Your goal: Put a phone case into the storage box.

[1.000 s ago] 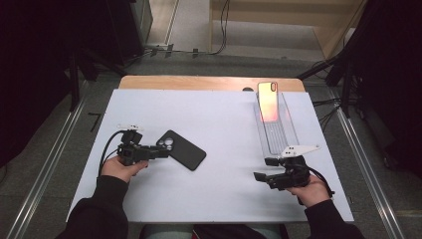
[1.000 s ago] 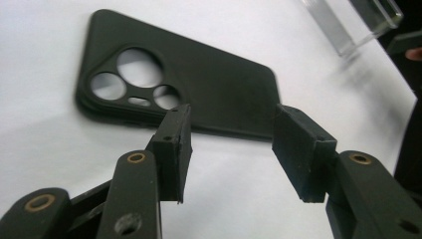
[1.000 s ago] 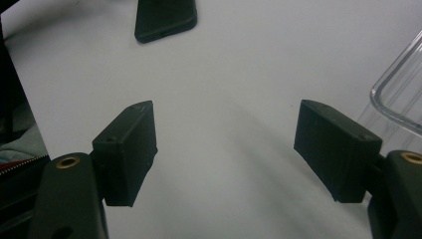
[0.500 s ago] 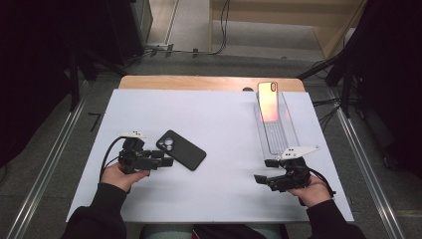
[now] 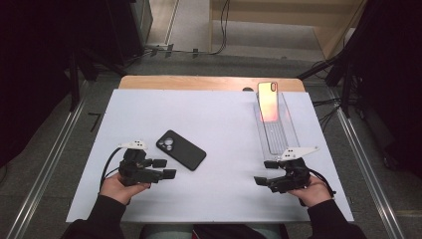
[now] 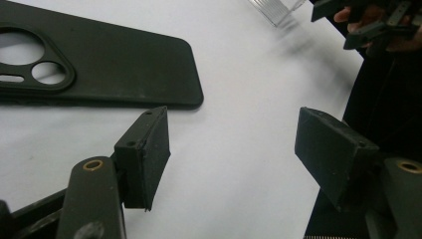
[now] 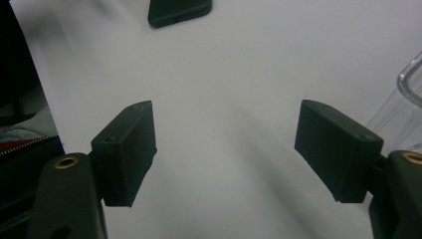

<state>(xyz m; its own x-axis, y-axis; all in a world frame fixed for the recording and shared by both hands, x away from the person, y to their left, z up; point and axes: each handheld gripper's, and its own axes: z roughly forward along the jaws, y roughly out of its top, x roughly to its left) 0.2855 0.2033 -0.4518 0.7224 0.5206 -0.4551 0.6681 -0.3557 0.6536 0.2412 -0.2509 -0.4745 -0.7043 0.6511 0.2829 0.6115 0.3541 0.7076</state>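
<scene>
A black phone case lies flat, camera holes up, left of the white board's middle; it also fills the upper left of the left gripper view. My left gripper hovers just near of the case. Its jaws have just been opening and stand open with nothing between them. My right gripper rests low at the near right, open over bare board. A phone with a shiny orange-pink back leans at the far end of a clear tray.
The white board covers the table, and a wooden edge shows at the far side. The tray's near end is just beyond the right gripper. Metal rails and cables run along the floor on both sides.
My left gripper has drawn back toward the person, away from the case's end, and its jaws have opened wider. The case stays where it lay. The right gripper has not moved.
</scene>
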